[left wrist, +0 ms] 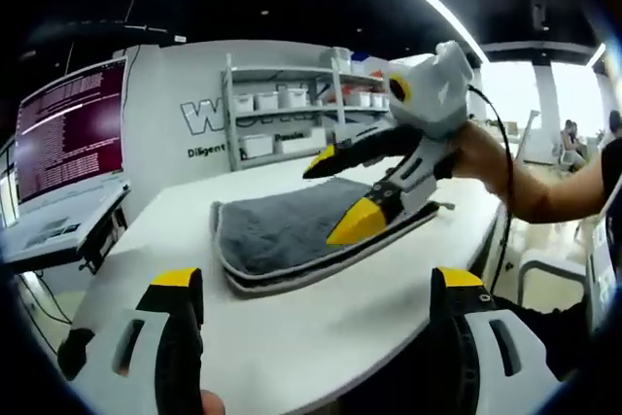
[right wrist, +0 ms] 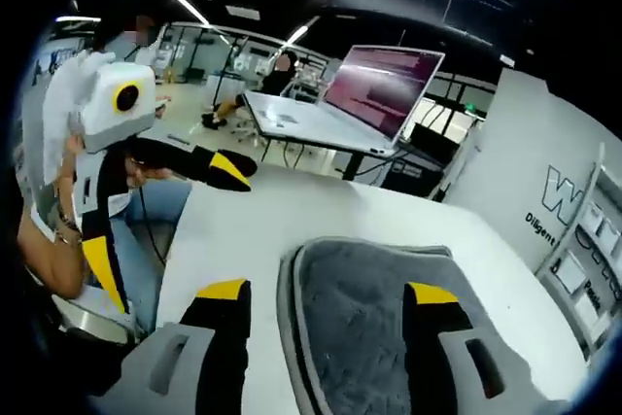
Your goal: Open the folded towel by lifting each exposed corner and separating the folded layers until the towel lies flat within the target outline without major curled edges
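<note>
Jaws of both grippers, left [left wrist: 316,298] and right [right wrist: 326,303], are held apart. Soft, limp towel [left wrist: 282,230] on bench [left wrist: 321,337] is probably best pinched at a corner.

One folded grey towel [left wrist: 292,230] lies at the frame's centre on one white table [left wrist: 321,337], with two grippers, the left gripper [left wrist: 321,284] at the bottom and the right gripper [left wrist: 345,196] right of centre, one monitor [left wrist: 68,128] at left and one shelf unit [left wrist: 292,109] above centre.
</note>
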